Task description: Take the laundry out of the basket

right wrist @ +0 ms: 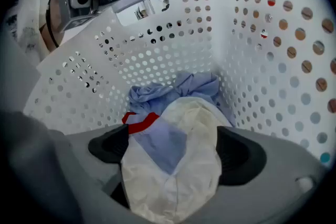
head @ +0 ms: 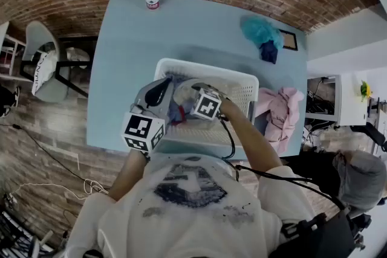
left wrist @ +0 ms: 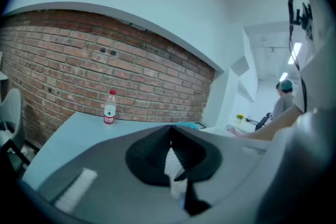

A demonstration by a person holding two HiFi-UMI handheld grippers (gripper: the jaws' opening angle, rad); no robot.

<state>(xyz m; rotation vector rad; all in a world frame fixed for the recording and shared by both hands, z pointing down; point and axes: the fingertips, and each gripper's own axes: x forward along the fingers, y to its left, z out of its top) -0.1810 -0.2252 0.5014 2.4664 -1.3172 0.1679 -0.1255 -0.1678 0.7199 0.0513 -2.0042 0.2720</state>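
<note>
A: Laundry, where is it found?

B: Most is noted inside the white perforated plastic basket, which is set at the near edge of the light blue table. A cream-white cloth bundle is seen on top. A crumpled pale blue garment is seen behind it at 12 o'clock, and a strip of red trim at 10. A pink garment is laid out on the table at the basket's 3 o'clock, and a teal cloth at 1.

A: Jaws?

B: The right gripper is set down inside the basket. Its jaws are held well apart, but both pads are pressed against the flanks of the cream-white cloth bundle, so the bundle is taken as gripped. The left gripper is placed at the basket's 8 o'clock corner, jaws closed tip to tip. A sliver of white plastic is glimpsed behind the tips, but no hold on it can be confirmed.

A: Handling?

B: Soft, light, limp cloth is expected, nothing fragile. A thick fold near the middle is best pinched. If only a loose edge is taken, it may be pulled free, or the pale blue garment may be dragged along. The basket looks light and may be lifted with the load unless steadied.
</note>
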